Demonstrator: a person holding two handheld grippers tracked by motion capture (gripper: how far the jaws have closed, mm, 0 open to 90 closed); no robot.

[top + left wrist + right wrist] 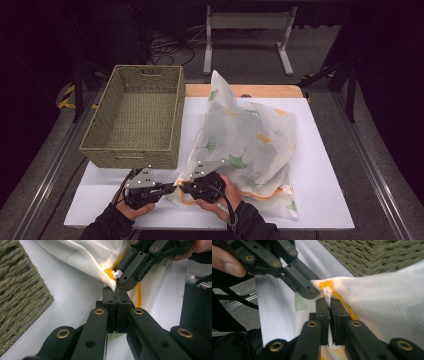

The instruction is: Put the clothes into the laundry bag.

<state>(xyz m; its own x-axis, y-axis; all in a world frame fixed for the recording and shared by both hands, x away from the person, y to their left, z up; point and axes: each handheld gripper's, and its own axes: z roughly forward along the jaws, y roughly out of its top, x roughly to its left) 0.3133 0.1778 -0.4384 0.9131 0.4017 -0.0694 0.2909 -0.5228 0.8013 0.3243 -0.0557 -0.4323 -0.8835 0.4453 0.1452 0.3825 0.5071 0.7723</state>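
Bag (250,140) lies lengthwise away from person — both grippers' (167,189) (181,187) jaws clamped on its near corner.

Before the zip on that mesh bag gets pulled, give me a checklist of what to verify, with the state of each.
1. Left hand-held gripper shut on the corner of the mesh bag: ok, fabric is pinched between the jaws.
2. Right hand-held gripper on the white zip tab: ok, the tab sits between the closed jaws.
3. The two grippers clear of each other: not ok, they crowd together at the same corner.
4. Zip track straight ahead of the tab: cannot tell, the fabric hides its run.
5. Basket out of the way: ok, it stands to the left, apart from the bag.
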